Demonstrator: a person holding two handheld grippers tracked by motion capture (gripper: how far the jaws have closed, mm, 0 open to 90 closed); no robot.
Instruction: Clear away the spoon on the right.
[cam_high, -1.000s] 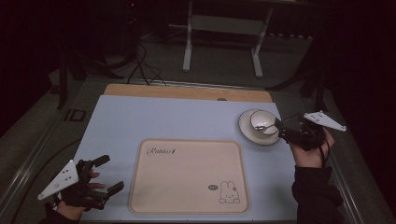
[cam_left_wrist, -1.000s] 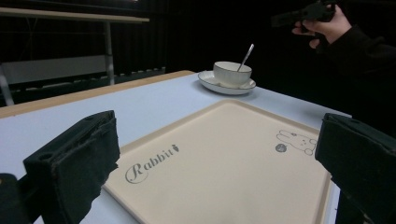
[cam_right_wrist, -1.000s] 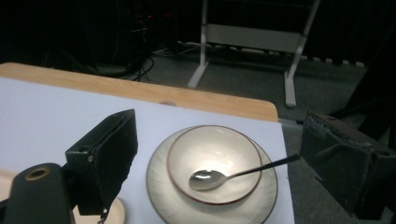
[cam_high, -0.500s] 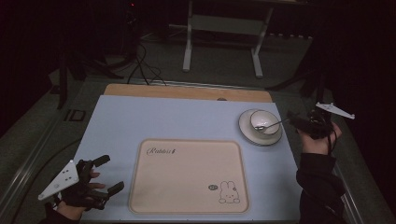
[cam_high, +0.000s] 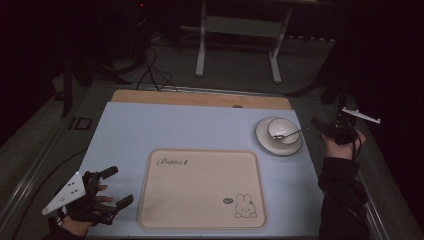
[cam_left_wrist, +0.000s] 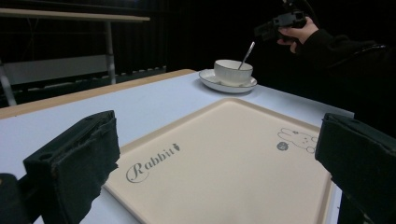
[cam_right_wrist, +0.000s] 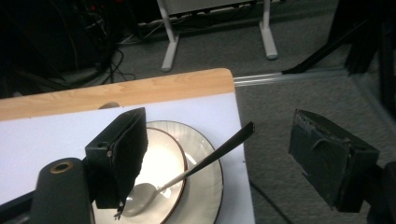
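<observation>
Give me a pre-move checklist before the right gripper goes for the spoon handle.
1. Right gripper open: ok, nothing is pressed between its fingers; they have just been closing a little.
2. Spoon handle free to grasp: ok, it sticks out past the saucer's rim, between the fingers but untouched.
3. Spoon seated: ok, its head lies in the bowl.
4. Bowl on saucer: ok, upright and centred.
5. Saucer's margin to the table's right edge: not ok, it sits close.
6. Left gripper clear: ok, open beside the rabbit tray, far from the bowl.
</observation>
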